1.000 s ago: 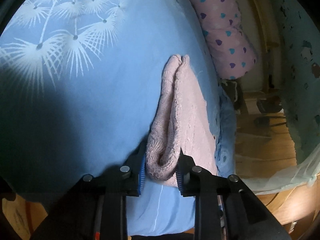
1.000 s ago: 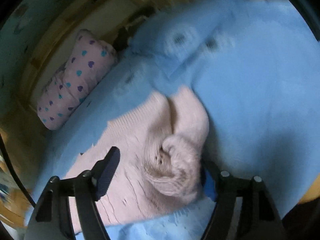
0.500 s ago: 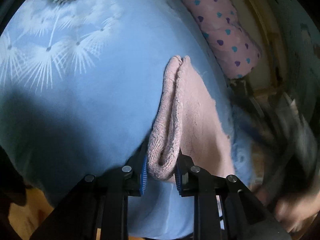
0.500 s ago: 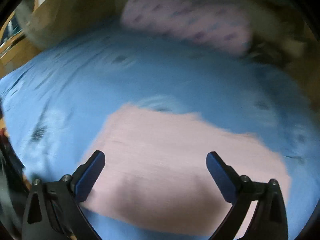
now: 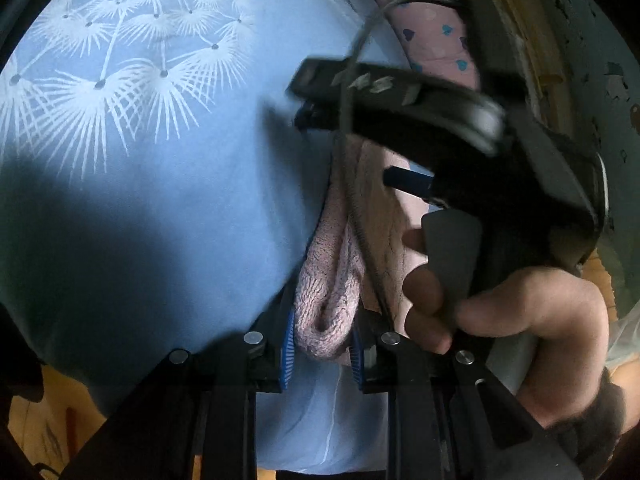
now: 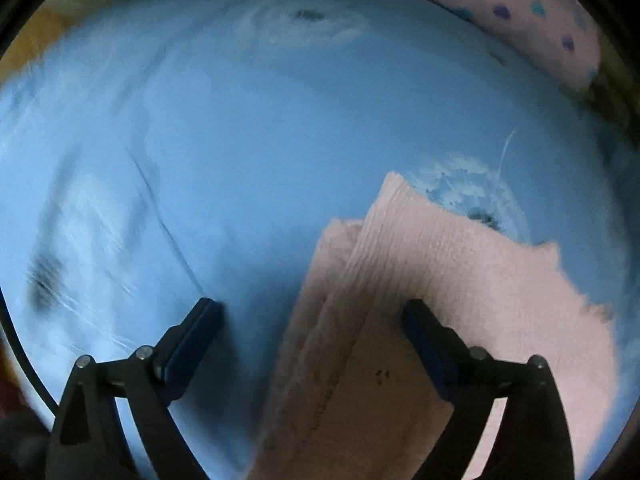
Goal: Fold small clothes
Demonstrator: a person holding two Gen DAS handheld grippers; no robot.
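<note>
Your left gripper [image 5: 323, 339] is clamped tight on a bunched fold of the pink knit garment [image 5: 340, 280], blue pads pressing it from both sides w/ the fold bulging up between them. The garment lies on the blue bedsheet [image 5: 180, 200], which has a white dandelion print [image 5: 120, 92] at upper left; the knit runs away from your left gripper toward the pink pillow w/ hearts [image 5: 424, 12] at the far edge of the bed.

Your right gripper [image 6: 310, 330] points steeply down over the same garment, jaws spread wide but closing a bit right now. The folded edge of the pink knit [image 6: 400, 300] sits below and between them, but pads aren't pressing it: one finger is over bare sheet, the other over the knit. Can't tell if the tips touch the cloth, that view is blurred.

In the left wrist view your right hand [image 5: 520, 320] shows at lower right, wrapped round the black handle of the right gripper, w/ a dark cuff [image 5: 592, 412] at the wrist. A thin cable [image 5: 352, 120] loops across the tool in front of the garment
</note>
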